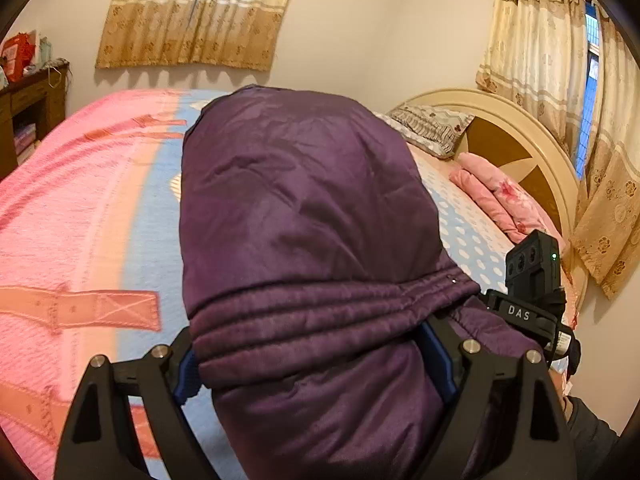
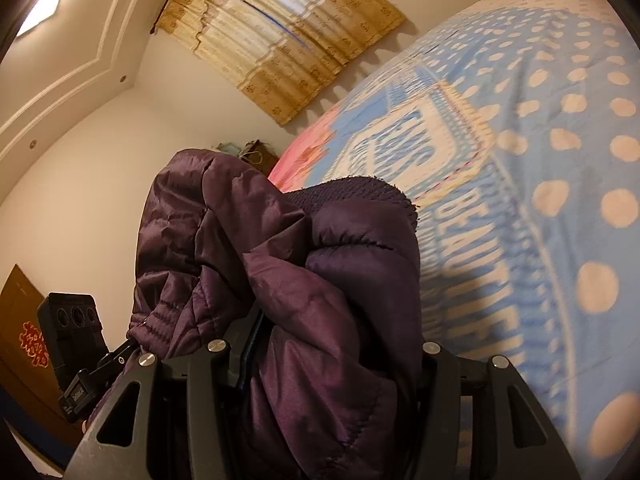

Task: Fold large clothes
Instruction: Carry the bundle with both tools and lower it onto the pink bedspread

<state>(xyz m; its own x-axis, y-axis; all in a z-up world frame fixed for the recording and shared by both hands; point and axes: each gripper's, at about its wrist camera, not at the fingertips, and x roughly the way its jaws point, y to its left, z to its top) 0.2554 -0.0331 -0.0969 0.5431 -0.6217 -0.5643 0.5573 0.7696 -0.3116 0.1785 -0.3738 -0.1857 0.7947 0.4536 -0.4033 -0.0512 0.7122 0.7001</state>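
1. The bed (image 1: 80, 216) filled most of both views, spread with a pink and blue cover (image 2: 540, 168) that carried pale dots and large lettering.
2. A cream and brown headboard (image 1: 516, 136) stood at the far right end of the bed, with a patterned pillow (image 1: 432, 128) and a folded pink quilt (image 1: 500, 196) lying just in front of it.
3. Beige patterned curtains (image 1: 196, 20) hung on the wall beyond the bed, and a second pair (image 1: 560, 60) hung beside the headboard.
4. A dark wooden cabinet (image 1: 32, 108) stood by the far left corner of the bed, with red and pale items on top, too small to name.
5. The purple padded jacket (image 1: 304, 216) was held up above the bed, bunched into a tall rounded mass with a stitched elastic band across its lower part.
6. The left tongs (image 1: 316, 364) were clamped on a thick bundle of the jacket, the cloth filling the gap between the blue-padded fingers (image 1: 186, 376).
7. The right tongs (image 2: 332, 356) likewise gripped a crumpled fold of the jacket (image 2: 280, 264), with a dark knitted edge showing beyond it; they were seen just beside the left tongs from the left wrist.
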